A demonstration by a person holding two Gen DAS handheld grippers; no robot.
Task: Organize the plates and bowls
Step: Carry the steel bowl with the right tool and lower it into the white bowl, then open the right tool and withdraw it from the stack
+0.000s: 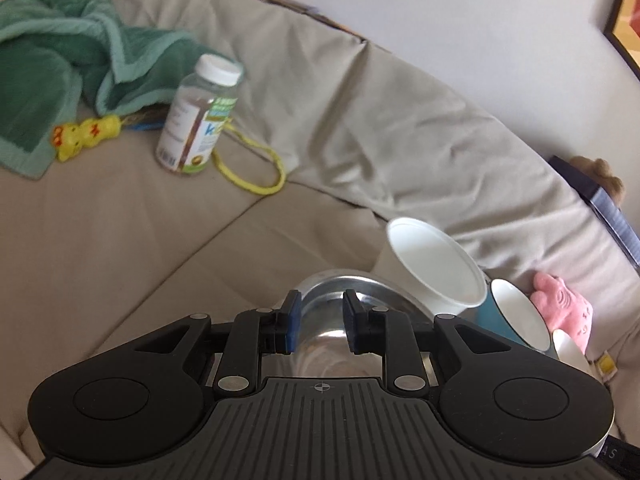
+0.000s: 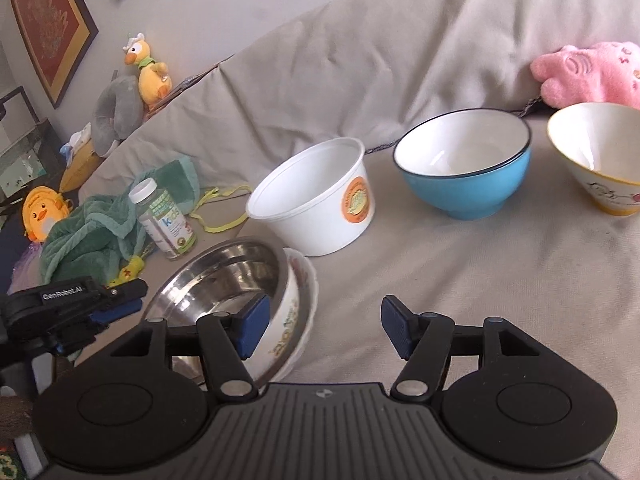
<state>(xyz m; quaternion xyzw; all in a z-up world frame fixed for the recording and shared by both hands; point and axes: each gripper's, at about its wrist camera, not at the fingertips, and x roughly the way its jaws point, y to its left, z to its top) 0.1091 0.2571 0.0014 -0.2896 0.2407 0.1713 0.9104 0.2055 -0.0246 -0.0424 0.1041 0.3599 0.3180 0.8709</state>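
A steel bowl (image 2: 224, 276) sits nested in a white patterned bowl (image 2: 292, 308) on the beige sofa seat. My left gripper (image 1: 319, 322) is right over the steel bowl (image 1: 340, 292), jaws part open with nothing clamped; it also shows at the left of the right wrist view (image 2: 116, 308). My right gripper (image 2: 320, 326) is open, its left finger (image 2: 252, 320) at the nested bowls' rim. Behind stand a white paper tub (image 2: 316, 196), a blue bowl (image 2: 468, 160) and a cream cone-shaped bowl (image 2: 596, 152). The tub (image 1: 436, 264) and blue bowl (image 1: 516, 312) show in the left wrist view.
A vitamin bottle (image 1: 200, 116) stands by a green towel (image 1: 60, 72), a yellow toy (image 1: 84, 136) and a yellow cord (image 1: 252, 164). A pink plush (image 2: 592, 72) leans on the back cushion (image 2: 360, 60). Plush toys (image 2: 148, 72) sit on the sofa back.
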